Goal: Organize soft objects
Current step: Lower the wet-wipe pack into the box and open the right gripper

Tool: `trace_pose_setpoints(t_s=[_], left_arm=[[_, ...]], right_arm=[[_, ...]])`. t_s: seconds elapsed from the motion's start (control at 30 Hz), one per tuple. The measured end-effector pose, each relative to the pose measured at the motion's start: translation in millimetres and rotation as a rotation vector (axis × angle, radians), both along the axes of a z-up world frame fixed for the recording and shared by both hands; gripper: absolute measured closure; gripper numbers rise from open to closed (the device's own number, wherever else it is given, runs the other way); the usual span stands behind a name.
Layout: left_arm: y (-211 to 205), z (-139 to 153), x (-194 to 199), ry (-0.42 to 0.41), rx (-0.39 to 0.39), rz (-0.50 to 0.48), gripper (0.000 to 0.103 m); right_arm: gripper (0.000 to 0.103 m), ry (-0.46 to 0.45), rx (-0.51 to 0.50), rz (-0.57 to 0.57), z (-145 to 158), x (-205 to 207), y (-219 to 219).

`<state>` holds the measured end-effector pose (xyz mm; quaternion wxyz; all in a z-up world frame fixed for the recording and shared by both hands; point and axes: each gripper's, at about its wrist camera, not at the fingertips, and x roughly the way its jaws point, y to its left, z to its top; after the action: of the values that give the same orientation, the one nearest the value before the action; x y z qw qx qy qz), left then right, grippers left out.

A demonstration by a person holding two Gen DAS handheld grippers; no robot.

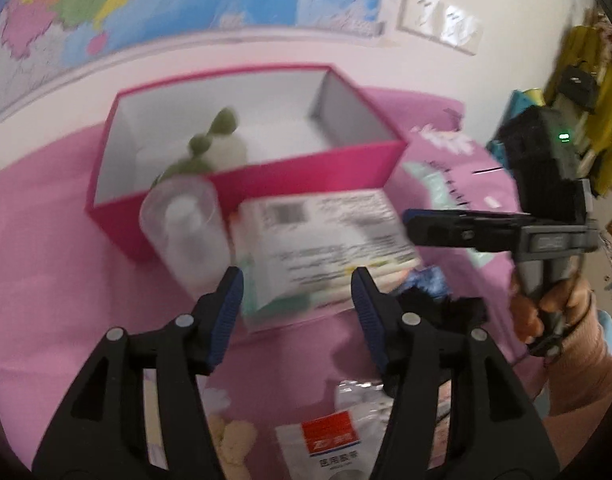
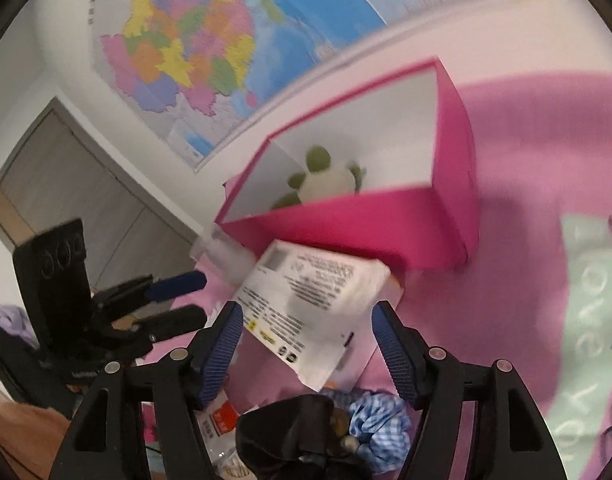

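Left gripper point(image 1: 296, 292) angled steeply down over the pink cloth point(image 1: 58, 280), jaws spread about halfway, nothing pinched between the blue pads point(image 1: 228, 312). Hanging just above a white packet point(image 1: 326, 236) printed with small text, which lies flat right in front of the pink box point(image 1: 266, 184). Clear plastic cup point(image 1: 182, 228) tipped against the box's front wall, just left of the packet.

Right gripper point(image 2: 306, 336) tilted down more gently, jaws standing wide, also empty. Seen in the left wrist view as a black clamp point(image 1: 446, 228) coming in sideways from the right, held by a hand point(image 1: 554, 316) wrapped around the handle, wrist bent and fingers curled tight. Pointing toward the same white packet point(image 2: 314, 304) from the other side. Left gripper visible at the left edge of the right wrist view point(image 2: 178, 300), jaws parted.

Soft stuff: green and white plush toy point(image 1: 210, 148) already sitting inside the pink box point(image 2: 366, 232), against the left inner wall. Black fabric piece point(image 2: 290, 432) and blue checked scrunchie point(image 2: 378, 424) lying on the cloth just below the right gripper, touching each other, outside the box. Small sealed bag with a red label point(image 1: 330, 436) near the bottom edge under the left gripper. Colourful map point(image 2: 210, 48) on the wall behind. Pretty blurry overall, so finer details hard to tell.
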<state>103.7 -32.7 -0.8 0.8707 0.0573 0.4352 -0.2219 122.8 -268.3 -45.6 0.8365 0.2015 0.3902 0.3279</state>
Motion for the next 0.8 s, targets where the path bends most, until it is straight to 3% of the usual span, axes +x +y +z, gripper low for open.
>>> trace_pose_setpoints(t_s=[0.1,0.3,0.4,0.47,0.53,0.6,0.8], left_arm=[[-1,-10,6,0.058,-0.041,-0.015,0.045],[-16,-14,-3,0.096,-0.123,-0.099,0.045],[-22,-13,-8,0.072,-0.109,-0.118,0.045],[-18,-15,-1,0.089,-0.117,-0.087,0.045],[-16,-17,7,0.102,-0.120,-0.060,0.045],[-16,-17,9,0.103,-0.122,-0.054,0.045],[-17,-7,4,0.099,-0.184,-0.043,0.045]], right_arm=[[0.034,0.012,0.019,0.002,-6,1,1],[0.034,0.000,0.022,-0.005,-7,-1,4],[0.034,0.002,0.013,-0.029,-8,-2,-1],[0.040,0.008,0.028,-0.038,-9,-1,-7],[0.060,0.005,0.020,-0.048,-9,0,-8],[0.071,0.012,0.006,-0.038,-11,0,-6],[0.075,-0.048,-0.039,-0.055,1,-12,-3]])
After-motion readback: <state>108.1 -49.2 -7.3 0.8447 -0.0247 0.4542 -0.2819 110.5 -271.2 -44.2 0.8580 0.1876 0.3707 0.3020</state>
